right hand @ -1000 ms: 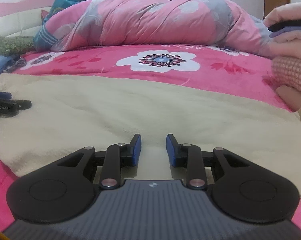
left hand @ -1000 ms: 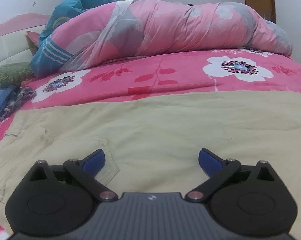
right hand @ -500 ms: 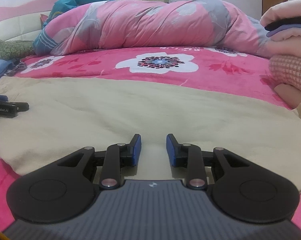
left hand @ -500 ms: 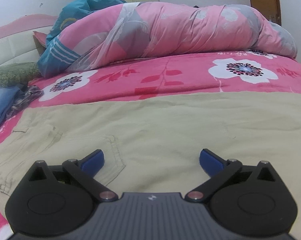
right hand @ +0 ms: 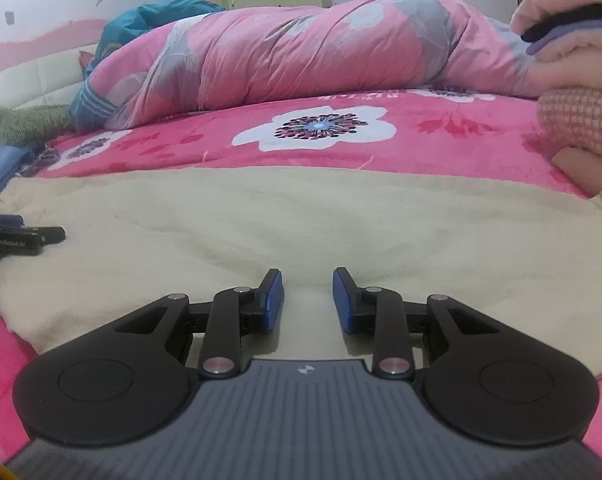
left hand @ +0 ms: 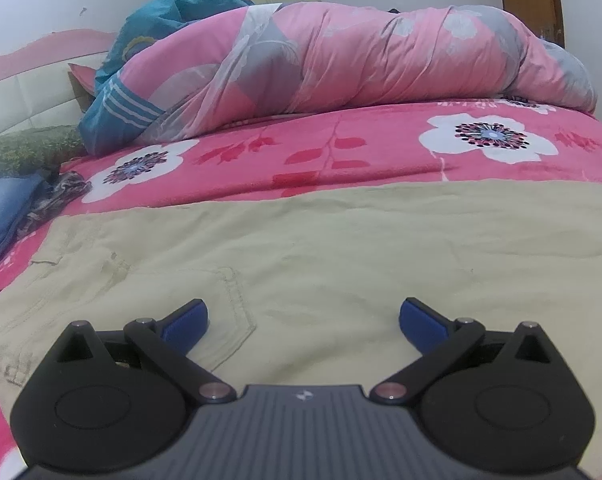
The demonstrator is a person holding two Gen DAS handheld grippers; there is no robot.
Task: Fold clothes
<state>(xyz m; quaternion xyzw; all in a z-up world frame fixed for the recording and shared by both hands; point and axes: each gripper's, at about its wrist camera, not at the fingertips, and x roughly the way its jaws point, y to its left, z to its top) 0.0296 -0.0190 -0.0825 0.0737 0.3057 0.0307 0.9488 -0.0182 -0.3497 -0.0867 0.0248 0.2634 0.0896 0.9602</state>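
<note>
Beige trousers point(left hand: 341, 248) lie flat across the pink flowered bed; a stitched back pocket point(left hand: 229, 308) shows near the left side. My left gripper point(left hand: 303, 304) hovers low over that pocket end, jaws wide open and holding nothing. My right gripper point(right hand: 307, 276) sits low over the other stretch of the trousers point(right hand: 301, 216). Its blue pads stand a narrow gap apart, with only the flat cloth below them. In the right wrist view, the left gripper's black finger point(right hand: 21, 238) pokes in at the left edge.
A rolled pink quilt point(left hand: 341, 64) and a teal blanket point(left hand: 173, 20) fill the far side of the bed. Blue jeans point(left hand: 5, 208) lie at the left edge. A person's hand point(right hand: 573, 12) holding a dark object, and a checked sleeve point(right hand: 581, 120), are at the right.
</note>
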